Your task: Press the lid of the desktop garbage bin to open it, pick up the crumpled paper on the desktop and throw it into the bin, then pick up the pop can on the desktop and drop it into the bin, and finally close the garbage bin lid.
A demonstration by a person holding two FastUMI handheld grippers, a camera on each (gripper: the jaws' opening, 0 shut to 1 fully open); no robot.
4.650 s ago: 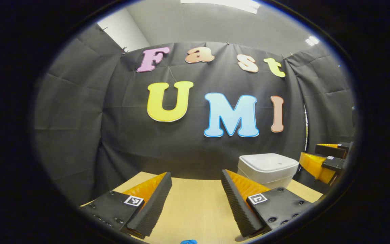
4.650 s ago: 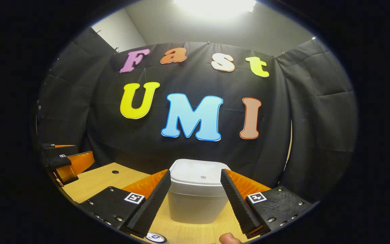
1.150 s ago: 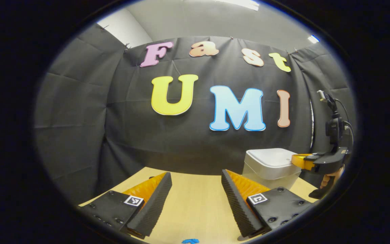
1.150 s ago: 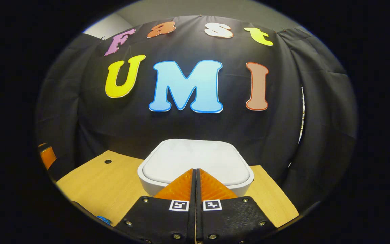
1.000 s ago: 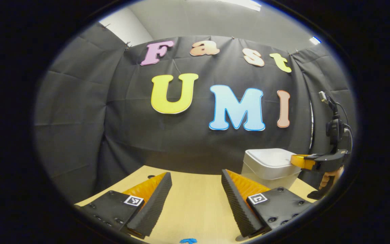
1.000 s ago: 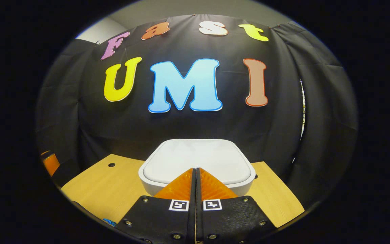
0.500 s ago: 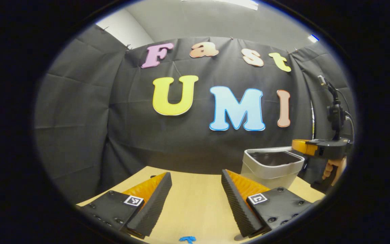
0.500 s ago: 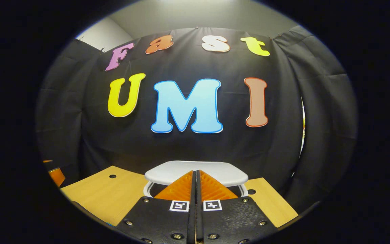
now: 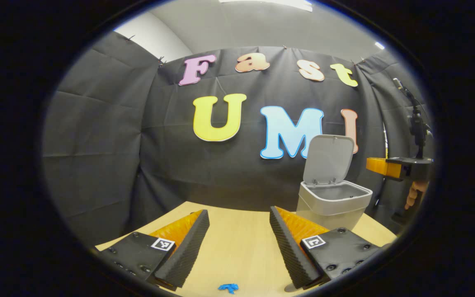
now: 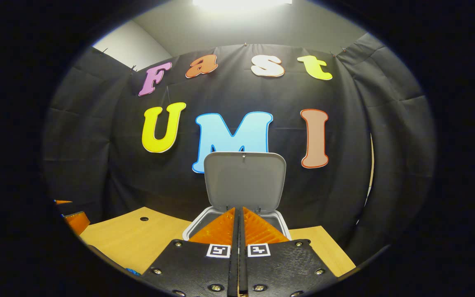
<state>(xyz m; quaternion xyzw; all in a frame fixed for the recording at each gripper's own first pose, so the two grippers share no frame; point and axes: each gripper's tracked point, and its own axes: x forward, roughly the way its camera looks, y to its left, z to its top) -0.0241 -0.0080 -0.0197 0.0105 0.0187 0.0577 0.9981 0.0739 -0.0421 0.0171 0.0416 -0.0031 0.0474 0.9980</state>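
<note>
Standing upright at the back of the bin (image 9: 333,204), the lid (image 9: 329,159) is seen fully raised, so the mouth is free for the rubbish. The right tongs (image 10: 238,218) are pressed together, empty, held level just before the bin rim at lower centre. The left tongs (image 9: 239,231) are kept apart, low over the surface (image 9: 241,247), probably ready for the paper. Paper and can cannot be found.
</note>
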